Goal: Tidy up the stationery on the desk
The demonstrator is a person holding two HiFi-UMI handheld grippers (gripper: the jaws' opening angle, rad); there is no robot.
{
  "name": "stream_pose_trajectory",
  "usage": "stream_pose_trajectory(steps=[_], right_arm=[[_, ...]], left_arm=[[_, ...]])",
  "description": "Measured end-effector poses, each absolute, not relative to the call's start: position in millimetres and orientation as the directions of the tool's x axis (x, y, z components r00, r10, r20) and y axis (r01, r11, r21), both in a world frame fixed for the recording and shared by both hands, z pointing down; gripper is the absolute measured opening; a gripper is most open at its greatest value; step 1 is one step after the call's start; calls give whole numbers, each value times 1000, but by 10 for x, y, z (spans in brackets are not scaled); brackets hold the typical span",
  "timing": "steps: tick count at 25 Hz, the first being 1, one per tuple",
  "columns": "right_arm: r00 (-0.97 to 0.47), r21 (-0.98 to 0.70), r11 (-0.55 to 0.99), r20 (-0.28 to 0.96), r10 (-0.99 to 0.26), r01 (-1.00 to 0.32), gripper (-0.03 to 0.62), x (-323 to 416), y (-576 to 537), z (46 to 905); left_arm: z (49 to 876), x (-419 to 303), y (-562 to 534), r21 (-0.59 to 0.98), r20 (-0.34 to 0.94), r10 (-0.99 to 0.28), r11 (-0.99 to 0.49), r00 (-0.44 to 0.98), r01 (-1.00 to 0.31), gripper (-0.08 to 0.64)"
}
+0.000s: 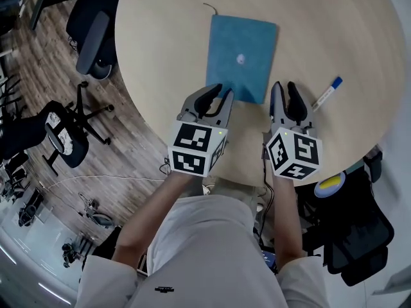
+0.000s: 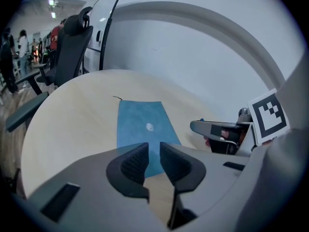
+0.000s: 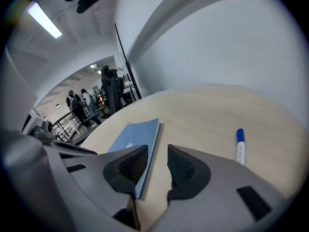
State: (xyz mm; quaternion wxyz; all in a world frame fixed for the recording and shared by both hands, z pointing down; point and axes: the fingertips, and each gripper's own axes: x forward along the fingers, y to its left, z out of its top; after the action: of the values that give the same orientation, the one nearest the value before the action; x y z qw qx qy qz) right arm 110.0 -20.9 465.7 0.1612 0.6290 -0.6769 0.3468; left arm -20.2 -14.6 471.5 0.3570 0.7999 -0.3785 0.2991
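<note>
A blue notebook (image 1: 241,58) with a small white mark lies flat on the round wooden desk (image 1: 160,50); it also shows in the left gripper view (image 2: 142,124) and the right gripper view (image 3: 130,139). A white pen with a blue cap (image 1: 327,94) lies to the notebook's right (image 3: 240,146). My left gripper (image 1: 221,92) hovers at the notebook's near left corner, jaws a narrow gap apart with nothing between them (image 2: 154,151). My right gripper (image 1: 284,87) sits just right of the notebook's near edge, jaws also slightly apart and empty (image 3: 158,158).
The desk's near edge runs under both grippers. Office chairs (image 1: 93,31) (image 1: 64,133) stand on the wood floor to the left. A dark chair (image 1: 359,236) and a round yellow-and-blue item (image 1: 331,185) are at the right. People stand far off in the room (image 3: 77,103).
</note>
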Motion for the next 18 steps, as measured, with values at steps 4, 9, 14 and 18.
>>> stream_pose_trajectory(steps=[4, 9, 14, 18], right_arm=[[-78, -236, -107, 657, -750, -966, 126, 1350, -30, 4608], [13, -194, -192, 670, -743, -962, 126, 1657, 176, 4695], [93, -148, -268, 692, -715, -952, 126, 1947, 354, 4752], [133, -139, -321, 705, -696, -937, 126, 2180, 463, 4840]], left_arm=[[4648, -27, -46, 326, 747, -380, -506, 546, -798, 35], [4674, 251, 69, 343, 744, -348, -533, 571, -773, 35], [4753, 465, 180, 353, 753, -317, -544, 576, -761, 35], [4795, 651, 245, 367, 751, -301, -550, 588, -750, 35]])
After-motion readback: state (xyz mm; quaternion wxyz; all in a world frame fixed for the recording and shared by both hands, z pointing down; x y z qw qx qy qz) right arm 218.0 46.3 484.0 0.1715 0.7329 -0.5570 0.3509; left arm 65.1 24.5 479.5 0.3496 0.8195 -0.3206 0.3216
